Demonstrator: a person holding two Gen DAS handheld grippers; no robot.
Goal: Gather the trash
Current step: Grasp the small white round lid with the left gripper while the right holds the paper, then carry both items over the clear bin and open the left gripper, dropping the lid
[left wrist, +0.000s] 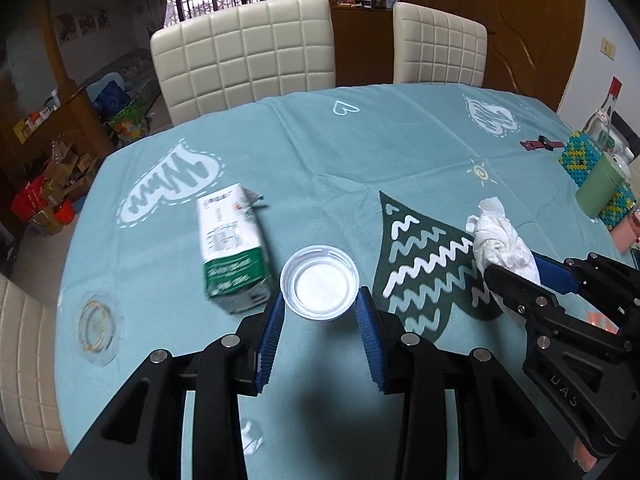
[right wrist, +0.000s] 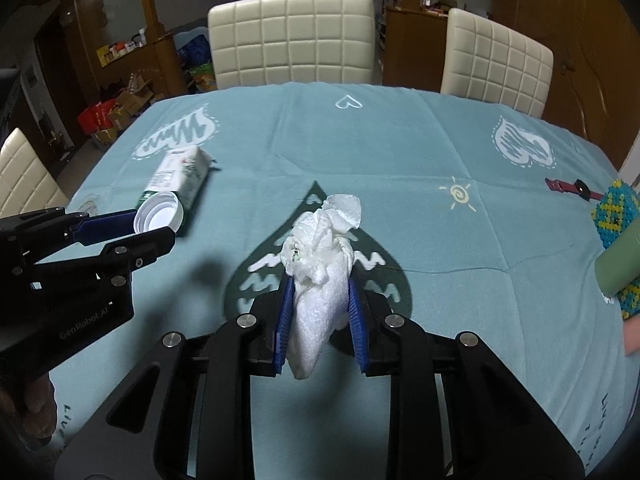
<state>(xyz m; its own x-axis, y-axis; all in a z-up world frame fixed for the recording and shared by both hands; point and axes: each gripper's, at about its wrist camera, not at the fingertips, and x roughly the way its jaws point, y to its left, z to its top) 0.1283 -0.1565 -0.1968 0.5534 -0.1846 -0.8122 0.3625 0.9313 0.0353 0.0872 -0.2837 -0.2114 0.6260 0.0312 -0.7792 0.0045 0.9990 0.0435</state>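
Dim wooden cabinets and a barred window stand behind a round table (left wrist: 360, 148) under a teal cloth printed with hearts and a sun; two quilted cream chairs (left wrist: 244, 52) face its far edge; cardboard clutter lies on the floor to the left. On the cloth a green-and-white carton (left wrist: 232, 248) lies on its side; the left gripper (left wrist: 320, 300) pinches a white plastic lid (left wrist: 319, 282), its hollow side facing the camera; the right gripper (right wrist: 320, 292) squeezes a crumpled white tissue (right wrist: 320, 272), held clear of the cloth.
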